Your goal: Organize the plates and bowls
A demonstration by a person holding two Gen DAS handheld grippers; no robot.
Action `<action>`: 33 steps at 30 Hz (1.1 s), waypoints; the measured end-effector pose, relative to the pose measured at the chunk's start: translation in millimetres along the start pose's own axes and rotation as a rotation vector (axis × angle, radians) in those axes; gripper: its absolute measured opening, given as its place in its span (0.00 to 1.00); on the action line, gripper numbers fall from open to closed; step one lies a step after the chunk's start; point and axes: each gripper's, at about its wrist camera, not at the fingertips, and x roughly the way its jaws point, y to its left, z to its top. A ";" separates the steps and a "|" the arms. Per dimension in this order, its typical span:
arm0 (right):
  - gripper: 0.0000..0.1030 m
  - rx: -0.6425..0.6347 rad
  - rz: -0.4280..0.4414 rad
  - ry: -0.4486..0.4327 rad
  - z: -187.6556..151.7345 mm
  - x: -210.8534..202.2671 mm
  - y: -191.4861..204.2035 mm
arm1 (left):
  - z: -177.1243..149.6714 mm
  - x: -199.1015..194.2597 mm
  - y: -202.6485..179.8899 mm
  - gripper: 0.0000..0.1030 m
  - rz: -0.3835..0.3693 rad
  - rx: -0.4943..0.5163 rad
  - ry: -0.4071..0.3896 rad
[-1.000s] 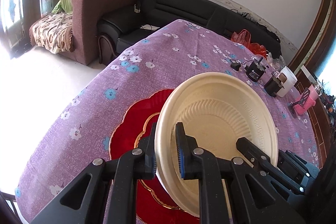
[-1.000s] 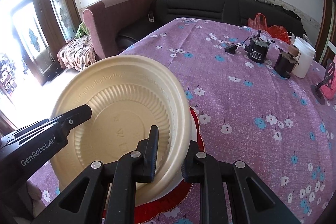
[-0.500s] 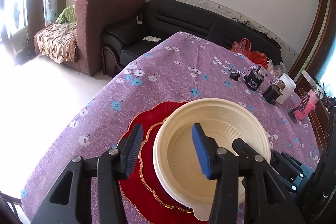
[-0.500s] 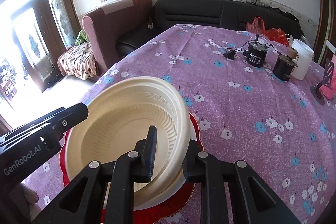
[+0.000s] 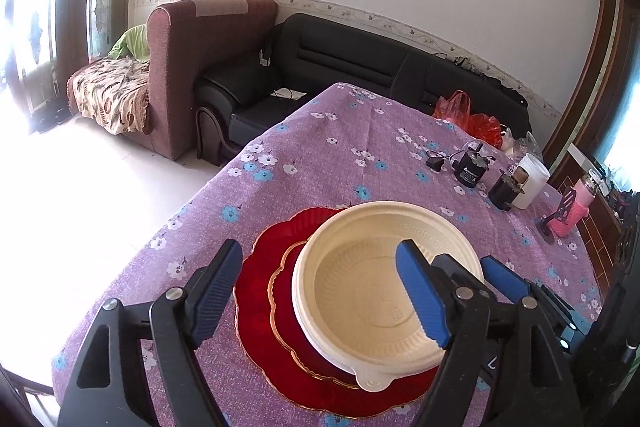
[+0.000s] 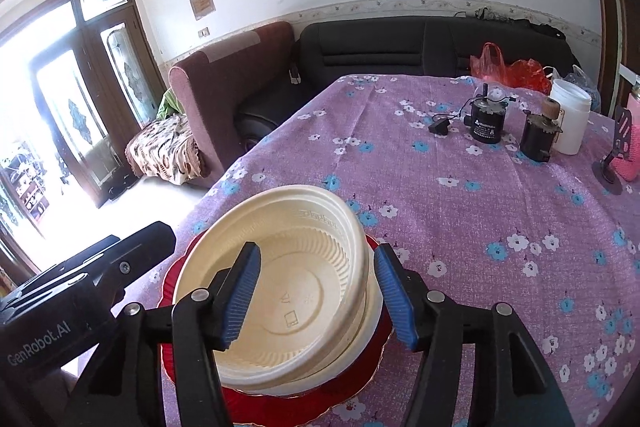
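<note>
Bowl (image 5: 372,291), cream, disposable type, ribbed wall, flat base with moulded marks, small pull tab at the near rim. Location: seated upright on the stack of red plates (image 5: 264,307), which lies on the table with the purple flowered cloth (image 5: 320,147). In the right wrist view a second pale rim shows just under the bowl, so it may be nested in another of the same kind; this cannot be settled from the left wrist view.

Left gripper (image 5: 320,291): jaws spread wide, having just been opening; one blue pad stands over the red plates, the other over the bowl's inside, and neither presses on anything. Right gripper (image 6: 318,297): jaws likewise spread and just opened, straddling the bowl's near right rim without pinching it. The bowl rests free.

Handling, by judgement: very light, thin-walled, somewhat flexible; a hard squeeze would likely buckle the rim. Smooth surface, liable to slide on the glossy plates if nudged. Best hold: the rim edge, one pad inside and one outside, with a second grip opposite for steadiness.

Red plates: scalloped, gold-edged, probably rigid and breakable; lift by the outer lip.

Other items, far end of table, well apart: white tub (image 5: 530,181), two small dark motors (image 5: 472,167), pink bottle (image 5: 576,203). Beyond the table, a black sofa (image 5: 360,63).
</note>
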 end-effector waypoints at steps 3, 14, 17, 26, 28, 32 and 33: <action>0.65 0.017 -0.002 -0.015 -0.4 -9.2 -3.1 | -2.6 -12.2 -1.0 0.79 0.017 0.007 -0.032; 0.65 0.073 0.005 -0.030 -20.2 -37.9 -17.1 | -15.8 -76.9 -6.1 1.00 0.196 0.028 -0.276; 0.65 0.080 0.009 -0.035 -27.7 -46.2 -18.1 | -19.7 -92.2 -8.2 1.00 0.210 0.025 -0.331; 0.71 0.060 0.022 -0.090 -49.8 -79.9 -10.2 | -39.4 -124.3 -27.4 1.00 0.216 0.041 -0.432; 0.73 0.052 0.020 -0.110 -54.9 -88.0 -8.2 | -44.6 -129.9 -31.9 1.00 0.220 0.042 -0.455; 0.75 0.041 0.011 -0.137 -64.9 -99.8 -7.4 | -54.5 -137.2 -41.9 1.00 0.213 0.056 -0.487; 0.75 0.039 0.008 -0.141 -67.2 -101.8 -7.4 | -56.8 -138.1 -44.3 1.00 0.206 0.059 -0.491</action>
